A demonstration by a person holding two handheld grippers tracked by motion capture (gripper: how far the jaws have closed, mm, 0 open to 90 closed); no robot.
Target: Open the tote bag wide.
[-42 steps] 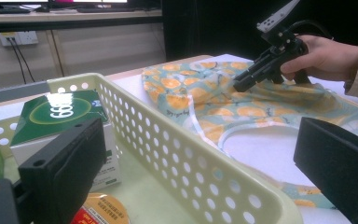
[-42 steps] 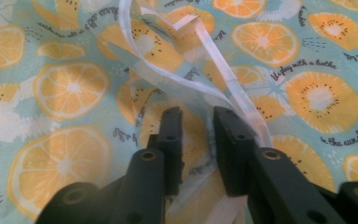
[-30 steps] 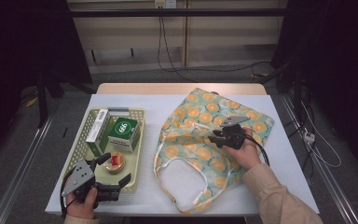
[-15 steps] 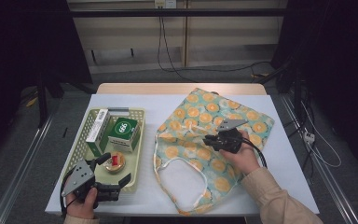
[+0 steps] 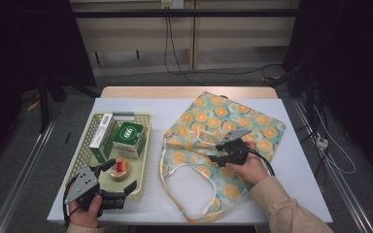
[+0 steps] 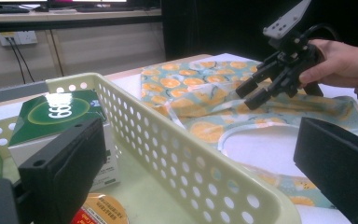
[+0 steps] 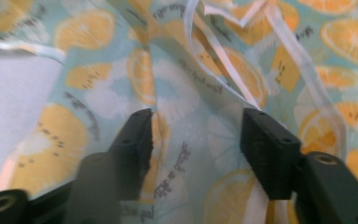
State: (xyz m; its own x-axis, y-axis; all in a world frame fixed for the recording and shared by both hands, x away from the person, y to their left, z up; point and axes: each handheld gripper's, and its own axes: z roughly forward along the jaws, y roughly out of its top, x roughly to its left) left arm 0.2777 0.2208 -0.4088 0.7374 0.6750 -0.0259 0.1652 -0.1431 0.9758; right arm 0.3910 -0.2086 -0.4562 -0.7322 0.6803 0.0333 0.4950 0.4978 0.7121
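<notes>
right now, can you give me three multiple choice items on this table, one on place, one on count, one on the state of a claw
1. Where is the green box?
A. in the yellow basket
B. on the orange-print bag
C. on the floor

2. How many things lie in the basket?
A. one
B. three
C. six

3. How does the right claw stand?
A. shut on the green box
B. open over the bag's fabric
C. lying unheld on the table

Answers:
1 A, the high view shows the box inside the basket's walls.
2 B, a white and green carton, the green box and a small round tin are in it.
3 B, the right gripper view shows the two jaws apart with bag cloth between them.
</notes>
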